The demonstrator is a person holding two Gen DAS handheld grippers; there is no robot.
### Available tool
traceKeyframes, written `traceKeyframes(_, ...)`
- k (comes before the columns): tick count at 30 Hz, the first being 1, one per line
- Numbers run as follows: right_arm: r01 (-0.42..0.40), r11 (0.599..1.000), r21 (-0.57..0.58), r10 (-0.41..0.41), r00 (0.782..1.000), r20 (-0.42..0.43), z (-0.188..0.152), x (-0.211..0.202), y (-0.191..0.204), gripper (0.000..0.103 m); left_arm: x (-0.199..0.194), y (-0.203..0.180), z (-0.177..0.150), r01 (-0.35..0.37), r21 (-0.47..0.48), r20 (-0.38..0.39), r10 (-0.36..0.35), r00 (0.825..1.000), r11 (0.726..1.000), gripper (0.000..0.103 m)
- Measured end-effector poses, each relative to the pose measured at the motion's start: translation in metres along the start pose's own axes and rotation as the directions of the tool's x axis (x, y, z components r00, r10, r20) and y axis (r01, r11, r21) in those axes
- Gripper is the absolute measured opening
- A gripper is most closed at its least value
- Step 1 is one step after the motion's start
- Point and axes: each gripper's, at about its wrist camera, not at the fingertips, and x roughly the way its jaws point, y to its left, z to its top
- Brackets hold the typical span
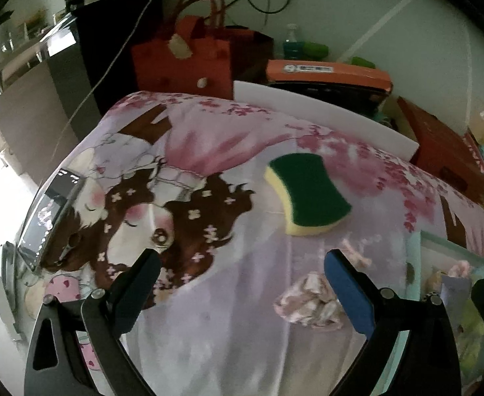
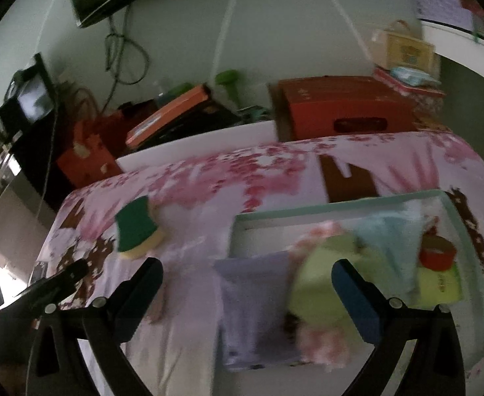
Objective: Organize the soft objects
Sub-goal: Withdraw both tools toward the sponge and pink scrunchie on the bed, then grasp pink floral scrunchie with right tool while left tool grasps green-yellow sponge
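A green-and-yellow sponge (image 1: 307, 194) lies on the printed pink bedspread (image 1: 209, 313); it also shows in the right wrist view (image 2: 136, 231). A crumpled floral cloth (image 1: 311, 300) lies by my left gripper's right finger. My left gripper (image 1: 242, 280) is open and empty above the spread. My right gripper (image 2: 246, 293) is open and empty, over the near rim of a pale teal bin (image 2: 340, 204). The bin holds a green soft item (image 2: 321, 283), a light blue cloth (image 2: 390, 244), a pink floral cloth (image 2: 321, 343) and a red tape roll (image 2: 438, 254). A lilac cloth (image 2: 255, 303) hangs over its rim.
Red bag (image 1: 182, 62), orange box (image 1: 327, 72) and red box (image 2: 347, 109) stand behind the bed against the wall. A white board (image 1: 324, 112) lies along the far edge. A dark screen (image 1: 50, 211) sits at the left edge of the spread. The bin's corner (image 1: 453, 250) shows at right.
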Motion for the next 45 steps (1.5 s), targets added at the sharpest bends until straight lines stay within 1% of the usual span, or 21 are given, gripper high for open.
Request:
traceKeyframes(8, -0.061, 0.993, -0.099, 0.061, 0.998, -0.006, -0.010, 0.009, 0.043, 0.103, 0.005, 0.021, 0.000, -0.039, -0.026, -0.015, 0.038, 0.999, 0.999, 0.099)
traceKeyframes(11, -0.082, 0.987, -0.140, 0.081, 0.997, -0.013, -0.014, 0.015, 0.060, 0.103, 0.009, 0.028, -0.001, -0.028, -0.045, -0.029, 0.027, 0.999, 0.999, 0.099)
traceKeyframes(16, -0.106, 0.978, -0.181, 0.096, 0.994, -0.060, -0.025, 0.037, 0.079, 0.103, 0.020, 0.034, -0.003, -0.021, -0.049, -0.064, 0.018, 0.998, 0.999, 0.099)
traceKeyframes(24, -0.101, 0.971, -0.218, 0.078, 0.991, -0.109, -0.038, 0.065, 0.090, 0.103, 0.036, 0.052, -0.006, -0.029, -0.107, -0.106, 0.017, 0.994, 0.994, 0.099)
traceKeyframes(27, -0.071, 0.964, -0.256, 0.046, 0.994, -0.103, -0.043, 0.071, 0.096, 0.103, 0.044, 0.056, -0.009, -0.038, -0.115, -0.128, 0.023, 0.991, 0.993, 0.099)
traceKeyframes(32, -0.064, 0.946, -0.317, 0.040, 0.996, -0.084, -0.047, 0.072, 0.109, 0.103, 0.053, 0.057, -0.011, -0.044, -0.124, -0.152, 0.024, 0.988, 0.991, 0.099)
traceKeyframes(36, -0.099, 0.942, -0.321, 0.068, 0.992, -0.104, -0.050, 0.075, 0.113, 0.100, 0.054, 0.061, -0.011, -0.053, -0.138, -0.156, 0.031, 0.987, 0.989, 0.099)
traceKeyframes(39, -0.103, 0.938, -0.332, 0.066, 0.990, -0.121, -0.054, 0.081, 0.116, 0.099, 0.055, 0.062, -0.011, -0.058, -0.143, -0.160, 0.035, 0.986, 0.988, 0.099)
traceKeyframes(42, -0.124, 0.930, -0.347, 0.082, 0.988, -0.133, -0.058, 0.085, 0.121, 0.096, 0.057, 0.061, -0.010, -0.058, -0.139, -0.162, 0.035, 0.986, 0.989, 0.099)
traceKeyframes(45, -0.134, 0.927, -0.351, 0.081, 0.983, -0.162, -0.063, 0.093, 0.123, 0.092, 0.057, 0.060, -0.011, -0.059, -0.135, -0.164, 0.037, 0.986, 0.989, 0.099)
